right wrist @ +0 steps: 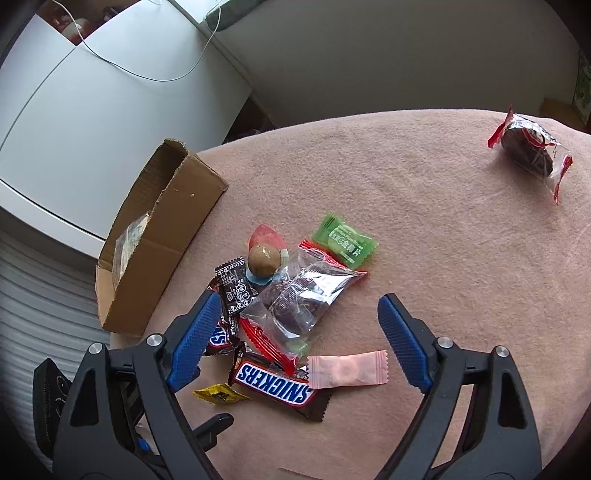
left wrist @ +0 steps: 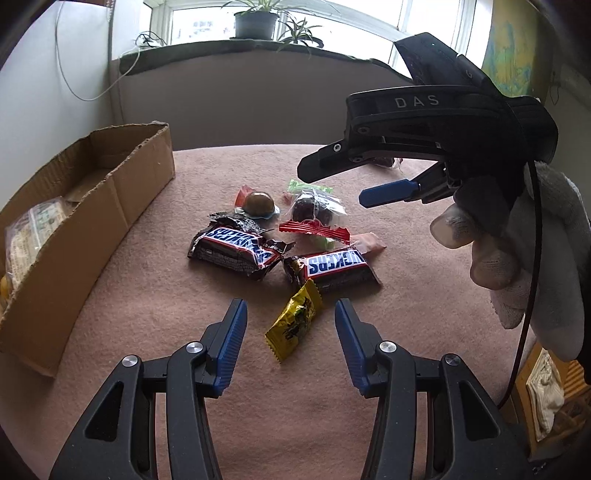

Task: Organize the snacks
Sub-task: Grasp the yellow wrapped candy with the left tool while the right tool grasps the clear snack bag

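A pile of snacks lies on the pink cloth: two Snickers bars (left wrist: 232, 251) (left wrist: 334, 267), a yellow candy (left wrist: 295, 319), a clear pack with a dark cake (right wrist: 299, 295), a brown ball candy (right wrist: 263, 259), a green packet (right wrist: 345, 240) and a pink packet (right wrist: 347, 369). My left gripper (left wrist: 291, 314) is open, its jaws on either side of the yellow candy. My right gripper (right wrist: 295, 325) is open and hovers above the pile; it also shows in the left wrist view (left wrist: 343, 184). A cardboard box (left wrist: 92, 206) on the left holds a clear packet (left wrist: 33, 229).
A second wrapped dark cake (right wrist: 528, 151) lies alone at the far right of the cloth. A windowsill with potted plants (left wrist: 258, 22) runs behind the table. A white cabinet (right wrist: 92, 110) stands beyond the box. The table edge (right wrist: 369, 114) curves along the far side.
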Demonstrator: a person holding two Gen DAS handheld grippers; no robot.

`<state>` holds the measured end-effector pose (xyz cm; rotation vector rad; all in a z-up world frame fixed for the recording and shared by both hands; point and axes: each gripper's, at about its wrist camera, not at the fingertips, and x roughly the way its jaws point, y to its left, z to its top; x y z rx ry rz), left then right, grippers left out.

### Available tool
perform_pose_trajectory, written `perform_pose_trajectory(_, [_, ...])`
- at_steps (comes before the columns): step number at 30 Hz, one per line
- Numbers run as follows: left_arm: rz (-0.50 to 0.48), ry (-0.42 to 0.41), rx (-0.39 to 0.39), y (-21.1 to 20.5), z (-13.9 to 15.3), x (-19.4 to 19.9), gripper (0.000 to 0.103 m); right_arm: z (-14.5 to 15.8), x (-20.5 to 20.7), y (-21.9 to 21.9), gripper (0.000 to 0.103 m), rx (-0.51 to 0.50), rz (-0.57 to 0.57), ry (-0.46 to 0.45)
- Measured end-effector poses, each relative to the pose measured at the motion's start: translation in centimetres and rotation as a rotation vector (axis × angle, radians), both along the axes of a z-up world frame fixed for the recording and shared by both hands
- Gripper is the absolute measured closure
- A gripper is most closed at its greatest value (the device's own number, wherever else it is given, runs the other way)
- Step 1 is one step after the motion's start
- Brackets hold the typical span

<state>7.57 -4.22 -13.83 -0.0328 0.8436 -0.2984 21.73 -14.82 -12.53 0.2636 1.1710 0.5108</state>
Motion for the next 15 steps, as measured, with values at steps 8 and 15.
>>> perform_pose_trajectory(8, [-0.020, 0.018, -0.005, -0.6, -0.6, 0.6, 0.055, -0.9, 1.3, 1.6, 0.024, -0.017, -0.004, 0.051])
perform_pose_trajectory(15, [-0.025, 0.022, -0.025, -0.3, -0.9, 0.7, 0.080, -2.0, 1.3, 2.1, 0.047, -0.038, 0.007, 0.082])
